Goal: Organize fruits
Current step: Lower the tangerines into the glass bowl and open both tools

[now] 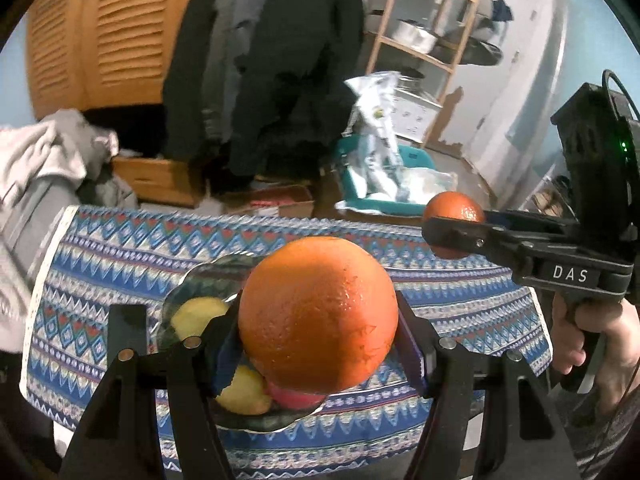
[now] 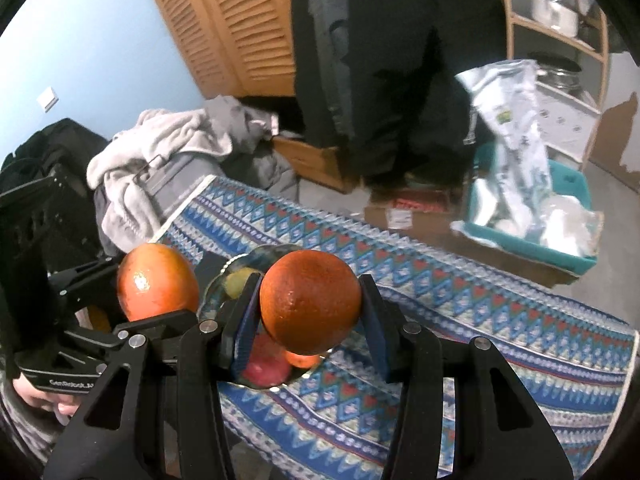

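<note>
Above the patterned tablecloth (image 1: 460,300), each gripper clamps an orange (left gripper (image 1: 318,344) the larger orange (image 1: 318,312), right gripper (image 2: 310,312) the smaller orange (image 2: 310,300)), glass bowl (image 1: 188,284) waiting at ten o'clock, likely their destination.

Glossy, dimpled orange (image 1: 318,314); woven patterned cloth (image 1: 120,256); slatted wooden doors (image 1: 100,28).

The bowl (image 1: 188,284) on the patterned cloth (image 1: 100,264) is crowded with a lemon (image 1: 196,316), a second lemon (image 1: 244,392) and a red fruit (image 1: 294,398). Cloth right of the bowl lies bare. Beyond the bowl, clothes (image 2: 160,148) and a teal bin (image 2: 568,248) flank the table's far edge.
</note>
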The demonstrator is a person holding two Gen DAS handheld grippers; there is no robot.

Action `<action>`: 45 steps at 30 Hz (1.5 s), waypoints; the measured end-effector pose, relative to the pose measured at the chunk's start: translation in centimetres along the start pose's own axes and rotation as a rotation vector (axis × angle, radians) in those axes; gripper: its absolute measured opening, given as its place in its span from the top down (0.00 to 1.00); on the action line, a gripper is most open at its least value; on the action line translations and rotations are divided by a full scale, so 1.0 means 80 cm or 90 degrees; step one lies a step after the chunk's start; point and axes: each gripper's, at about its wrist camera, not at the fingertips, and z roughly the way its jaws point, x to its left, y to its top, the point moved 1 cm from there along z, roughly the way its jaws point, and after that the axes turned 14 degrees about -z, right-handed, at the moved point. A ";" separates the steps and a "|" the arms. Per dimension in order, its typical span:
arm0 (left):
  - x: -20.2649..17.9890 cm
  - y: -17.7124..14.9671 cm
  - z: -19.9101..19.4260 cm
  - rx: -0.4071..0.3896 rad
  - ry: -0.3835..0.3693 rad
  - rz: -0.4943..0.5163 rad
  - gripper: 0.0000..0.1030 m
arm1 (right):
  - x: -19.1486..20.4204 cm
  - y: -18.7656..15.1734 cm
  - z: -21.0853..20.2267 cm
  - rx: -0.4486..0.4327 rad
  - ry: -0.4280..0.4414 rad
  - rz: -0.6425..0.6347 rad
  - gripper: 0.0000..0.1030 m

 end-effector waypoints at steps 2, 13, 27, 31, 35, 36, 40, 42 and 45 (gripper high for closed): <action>0.018 -0.001 0.006 0.007 0.010 -0.016 0.34 | 0.008 0.003 0.019 0.011 0.011 -0.003 0.55; 0.093 -0.023 0.060 0.065 0.074 -0.061 0.34 | 0.045 -0.003 0.129 0.091 0.051 -0.027 0.55; 0.147 -0.054 0.122 0.154 0.126 -0.124 0.34 | 0.064 -0.028 0.225 0.173 0.095 -0.027 0.54; 0.154 -0.061 0.136 0.171 0.134 -0.135 0.34 | 0.067 -0.032 0.238 0.184 0.104 -0.025 0.54; 0.155 -0.059 0.139 0.167 0.135 -0.137 0.33 | 0.069 -0.039 0.249 0.195 0.112 -0.019 0.54; 0.155 -0.059 0.139 0.167 0.136 -0.138 0.33 | 0.069 -0.040 0.251 0.197 0.115 -0.016 0.53; 0.153 -0.057 0.138 0.156 0.153 -0.130 0.33 | 0.071 -0.042 0.255 0.191 0.134 -0.002 0.51; 0.154 -0.056 0.137 0.153 0.159 -0.131 0.33 | 0.071 -0.041 0.253 0.190 0.130 -0.001 0.51; 0.155 -0.054 0.133 0.148 0.158 -0.135 0.32 | 0.071 -0.038 0.249 0.186 0.130 -0.002 0.51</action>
